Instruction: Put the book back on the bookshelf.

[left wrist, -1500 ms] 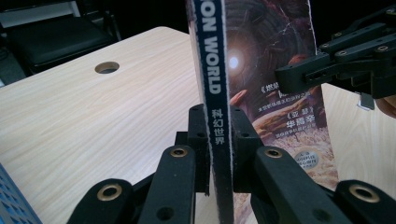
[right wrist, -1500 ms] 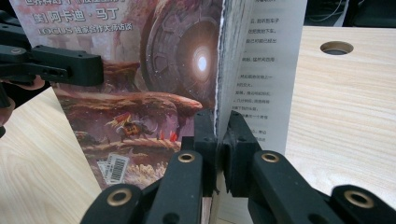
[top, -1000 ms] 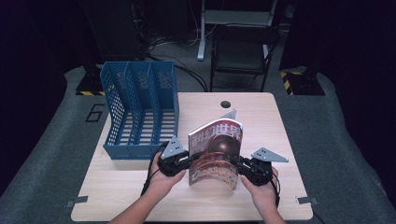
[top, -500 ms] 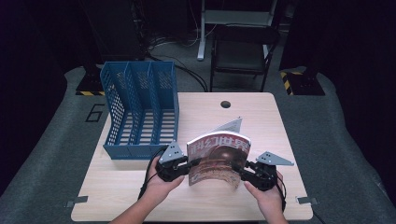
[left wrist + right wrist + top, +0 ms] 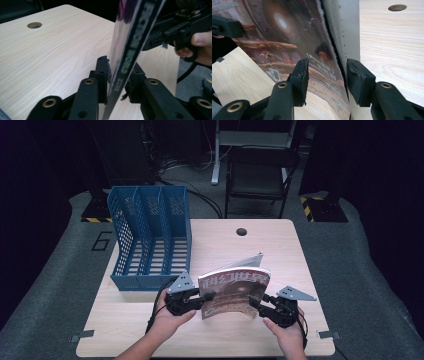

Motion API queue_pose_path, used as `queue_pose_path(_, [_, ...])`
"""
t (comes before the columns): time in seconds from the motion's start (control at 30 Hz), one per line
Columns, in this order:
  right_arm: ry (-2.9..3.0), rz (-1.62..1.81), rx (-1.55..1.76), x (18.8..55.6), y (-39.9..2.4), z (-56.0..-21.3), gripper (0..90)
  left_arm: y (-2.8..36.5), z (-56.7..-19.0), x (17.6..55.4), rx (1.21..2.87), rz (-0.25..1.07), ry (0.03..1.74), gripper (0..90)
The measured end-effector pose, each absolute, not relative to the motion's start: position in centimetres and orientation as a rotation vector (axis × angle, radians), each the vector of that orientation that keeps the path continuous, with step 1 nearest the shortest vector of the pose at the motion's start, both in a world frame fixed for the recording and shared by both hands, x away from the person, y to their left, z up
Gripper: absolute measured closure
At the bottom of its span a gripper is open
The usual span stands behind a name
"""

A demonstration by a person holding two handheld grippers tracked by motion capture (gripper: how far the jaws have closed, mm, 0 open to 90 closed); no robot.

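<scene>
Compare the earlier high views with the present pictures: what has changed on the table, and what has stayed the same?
The magazine has sunk lower towards the table, more tilted. The right gripper has just been opening; its jaws now stand apart around the page edge. The left gripper has also eased slightly, the spine between its jaws. The blue file rack stayed put.

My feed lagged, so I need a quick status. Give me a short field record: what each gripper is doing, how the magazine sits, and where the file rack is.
left gripper: jaws astride the magazine's left edge, just been opening; the left gripper view does not settle pad contact
right gripper: jaws just been opening, astride the right edge, pads apart from it
magazine: upright on its lower edge, cover bowed, back cover splayed open
file rack: blue, three slots, back left, apart from the magazine
table: light wood, cable hole near far edge
</scene>
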State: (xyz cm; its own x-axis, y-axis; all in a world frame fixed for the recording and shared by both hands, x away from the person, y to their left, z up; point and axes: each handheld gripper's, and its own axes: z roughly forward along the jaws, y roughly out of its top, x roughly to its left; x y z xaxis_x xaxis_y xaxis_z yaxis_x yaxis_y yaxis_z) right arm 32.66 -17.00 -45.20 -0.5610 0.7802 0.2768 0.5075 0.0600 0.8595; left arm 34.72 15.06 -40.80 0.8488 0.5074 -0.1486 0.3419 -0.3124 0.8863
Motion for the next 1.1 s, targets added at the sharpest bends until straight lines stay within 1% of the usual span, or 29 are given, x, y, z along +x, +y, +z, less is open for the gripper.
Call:
queue_pose_path(0.1, [2.074,1.505,1.305,32.6,-17.0,-45.3,54.7,14.8,-40.2,34.7,1.943,0.181,0.626,67.7])
queue_pose_path(0.17, [2.073,1.514,1.307,32.5,-17.1,-45.3,54.7,14.6,-39.8,34.6,1.952,0.197,0.614,65.2])
queue_pose_path(0.3, [2.077,1.507,1.316,32.6,-17.0,-45.6,54.2,14.4,-39.0,34.7,1.967,0.175,0.587,58.9])
queue_pose_path(0.33, [2.081,1.505,1.315,32.6,-17.0,-45.7,54.0,14.4,-38.7,34.8,1.973,0.175,0.576,58.6])
queue_pose_path(0.6, [2.079,1.501,1.320,32.6,-17.0,-45.9,53.4,13.7,-36.9,35.0,2.015,0.202,0.536,59.2])
queue_pose_path(0.67, [2.084,1.495,1.321,32.6,-17.0,-46.0,53.6,13.6,-36.8,35.0,2.013,0.188,0.541,59.3])
queue_pose_path(0.8, [2.096,1.482,1.316,32.6,-17.0,-46.1,56.2,13.5,-36.3,35.3,2.021,0.169,0.542,60.2])
queue_pose_path(0.97, [2.099,1.468,1.323,32.6,-17.0,-46.3,58.3,13.3,-35.7,35.6,2.049,0.167,0.540,65.0])
queue_pose_path(1.1, [2.107,1.465,1.333,32.6,-16.9,-46.4,58.5,13.1,-35.1,35.9,2.051,0.160,0.534,65.1])
